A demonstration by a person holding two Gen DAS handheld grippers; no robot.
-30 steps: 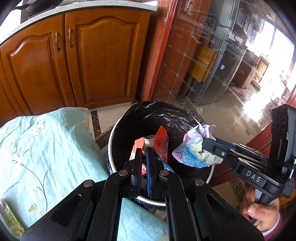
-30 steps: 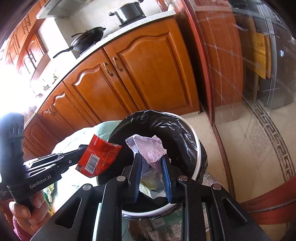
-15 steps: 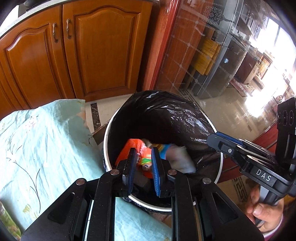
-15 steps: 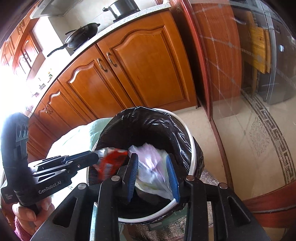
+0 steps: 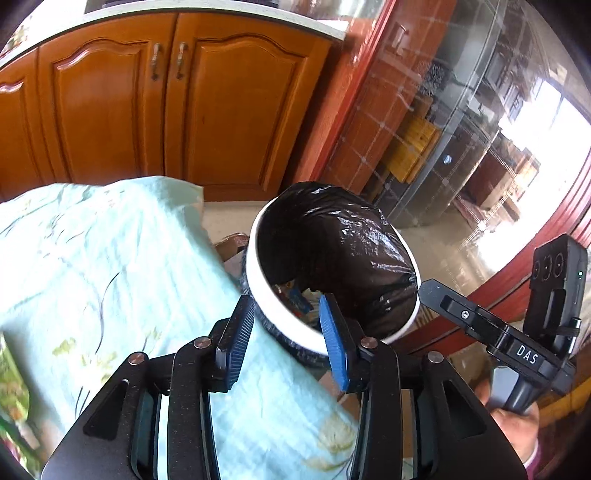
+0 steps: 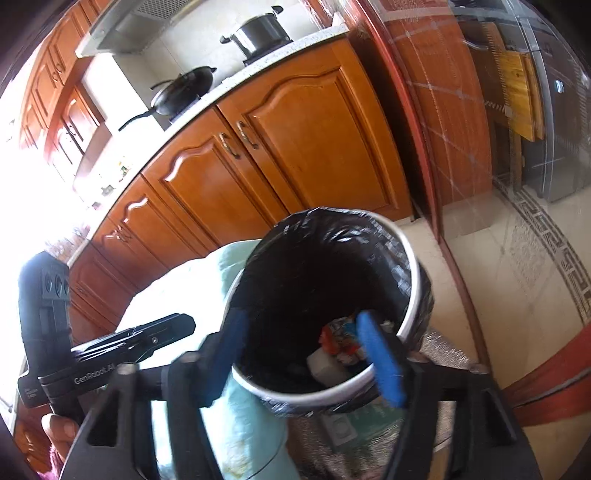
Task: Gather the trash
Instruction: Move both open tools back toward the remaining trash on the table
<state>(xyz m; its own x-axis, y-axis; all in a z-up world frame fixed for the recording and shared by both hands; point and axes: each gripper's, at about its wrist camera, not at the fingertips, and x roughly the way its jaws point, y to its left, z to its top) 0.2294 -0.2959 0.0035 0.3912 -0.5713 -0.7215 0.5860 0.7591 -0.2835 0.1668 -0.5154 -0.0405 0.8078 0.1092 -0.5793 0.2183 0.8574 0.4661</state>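
Over the bin [image 5: 280,314], both tongs, left [image 5: 286,339] and right [image 6: 306,360], hung wide and empty, probably since the wrappers [image 6: 340,343] lay inside.

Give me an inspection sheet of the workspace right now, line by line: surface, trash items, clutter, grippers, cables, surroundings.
Surface: table under a pale green floral tablecloth.
Job's things: trash bin with black liner beside the table edge; wrappers and paper lie inside.
Clutter: greenish item at the table's far left edge, blurred.
Grippers: left gripper open, empty; right gripper open, empty, above the bin.
Cables: nothing seen.
Surroundings: wooden cabinets, wok and pot on the counter, tiled floor.
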